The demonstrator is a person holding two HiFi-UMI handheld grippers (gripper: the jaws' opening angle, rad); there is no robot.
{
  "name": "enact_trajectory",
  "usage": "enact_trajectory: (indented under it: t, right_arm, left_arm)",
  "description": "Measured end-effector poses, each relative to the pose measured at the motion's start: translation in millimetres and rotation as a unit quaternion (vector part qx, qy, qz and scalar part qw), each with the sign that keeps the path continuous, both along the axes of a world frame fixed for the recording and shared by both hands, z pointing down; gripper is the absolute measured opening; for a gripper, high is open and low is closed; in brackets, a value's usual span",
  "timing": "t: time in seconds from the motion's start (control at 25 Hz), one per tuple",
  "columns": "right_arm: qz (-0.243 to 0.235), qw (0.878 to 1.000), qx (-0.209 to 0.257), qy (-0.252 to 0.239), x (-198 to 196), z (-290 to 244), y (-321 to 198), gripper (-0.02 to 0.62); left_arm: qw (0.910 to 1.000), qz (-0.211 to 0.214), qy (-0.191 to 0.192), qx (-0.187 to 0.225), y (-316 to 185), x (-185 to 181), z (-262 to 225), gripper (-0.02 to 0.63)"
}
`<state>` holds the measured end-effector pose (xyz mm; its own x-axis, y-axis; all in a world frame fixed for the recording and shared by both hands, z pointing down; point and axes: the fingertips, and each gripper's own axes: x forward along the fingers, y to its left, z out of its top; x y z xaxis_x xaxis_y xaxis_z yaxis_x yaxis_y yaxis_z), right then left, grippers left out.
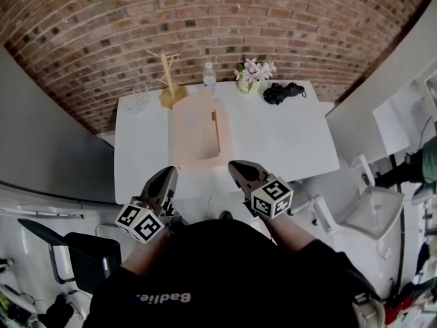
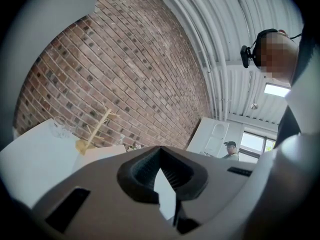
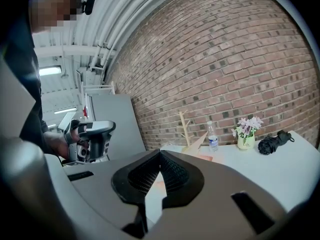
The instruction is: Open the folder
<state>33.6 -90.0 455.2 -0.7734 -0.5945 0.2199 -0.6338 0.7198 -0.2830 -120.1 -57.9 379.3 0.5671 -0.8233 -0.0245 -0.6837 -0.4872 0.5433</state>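
Note:
A tan folder (image 1: 194,134) lies in the middle of the white table (image 1: 287,142), and a flap stands raised along its right side (image 1: 218,130). In the right gripper view that flap (image 3: 199,144) rises as a tan point. Both grippers hover side by side over the table's near edge, short of the folder and apart from it. My left gripper (image 1: 168,174) is shut with nothing between its jaws (image 2: 159,150). My right gripper (image 1: 235,166) also has its tips (image 3: 160,153) together and holds nothing.
Along the table's far edge stand a wooden branch stand (image 1: 167,80), a water bottle (image 1: 209,79), a pot of flowers (image 1: 251,75) and a black bundle (image 1: 283,91). A clear glass (image 1: 138,101) is at the far left. The brick wall (image 1: 205,19) is behind. A person (image 2: 231,150) stands far off.

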Motion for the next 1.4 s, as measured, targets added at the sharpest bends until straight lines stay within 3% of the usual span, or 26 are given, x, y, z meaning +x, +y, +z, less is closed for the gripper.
enact_trajectory:
  t: [0.76,1.4]
  right_arm:
    - [-0.058,0.997,0.052,-0.018,-28,-60,27,0.029]
    - [-0.085,0.994,0.06,-0.029,-55,-80,39,0.029]
  left_arm:
    - [0.9988,0.04,-0.012,0.027,14,26,-19,0.002]
    - [0.9948,0.078,-0.048,0.043,24,43,-23,0.002]
